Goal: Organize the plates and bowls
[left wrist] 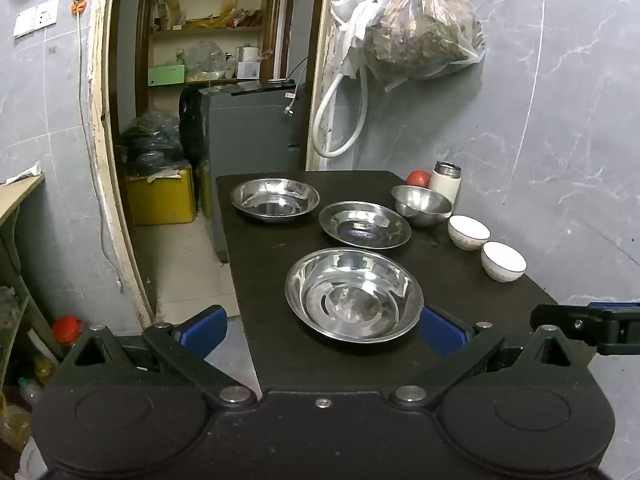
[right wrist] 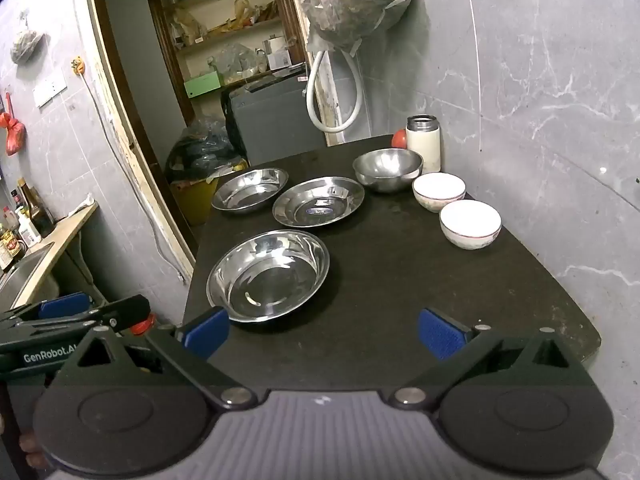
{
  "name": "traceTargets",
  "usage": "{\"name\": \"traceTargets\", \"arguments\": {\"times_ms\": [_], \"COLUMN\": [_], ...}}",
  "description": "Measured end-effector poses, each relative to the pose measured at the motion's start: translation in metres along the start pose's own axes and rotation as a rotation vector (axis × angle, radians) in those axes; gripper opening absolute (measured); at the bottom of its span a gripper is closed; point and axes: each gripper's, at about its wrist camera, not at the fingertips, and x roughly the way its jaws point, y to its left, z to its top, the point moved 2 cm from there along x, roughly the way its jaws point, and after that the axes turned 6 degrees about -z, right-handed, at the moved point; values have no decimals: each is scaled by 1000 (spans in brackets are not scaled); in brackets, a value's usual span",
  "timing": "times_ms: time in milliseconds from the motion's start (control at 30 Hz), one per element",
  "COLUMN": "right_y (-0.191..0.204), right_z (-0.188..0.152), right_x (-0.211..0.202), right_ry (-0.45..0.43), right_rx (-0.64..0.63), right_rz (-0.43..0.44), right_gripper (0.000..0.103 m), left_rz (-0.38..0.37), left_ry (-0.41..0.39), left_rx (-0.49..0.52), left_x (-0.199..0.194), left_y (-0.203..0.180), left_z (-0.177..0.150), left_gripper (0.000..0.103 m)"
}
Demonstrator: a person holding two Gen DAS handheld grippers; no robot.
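Steel plates (left wrist: 354, 294) on dark table (left wrist: 280, 360)

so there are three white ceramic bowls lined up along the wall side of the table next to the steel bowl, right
Not quite: there are two white ceramic bowls, not three. The right wrist view shows one and another along the wall side of the table, next to the steel bowl.

- The left gripper (left wrist: 323, 330) is wide open, holding nothing.
- A shiny metal plate (left wrist: 354, 294) sits on the dark table (left wrist: 260, 264), between the blue pads (left wrist: 442, 334).
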Motion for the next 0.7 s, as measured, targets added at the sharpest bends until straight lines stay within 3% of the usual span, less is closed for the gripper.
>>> {"name": "traceTargets", "arguments": {"times_ms": [700], "right_y": [-4], "right_z": [1], "right_x": [-2], "right_ry": [-11], "right_rx": [-7], "right_rz": [5], "right_gripper": [103], "left_rz": [-15], "left_ry": [-11], "left_rx": [6], "left_x": [-2], "left_y": [-7], "left_z": [0], "left_gripper": [102]}}
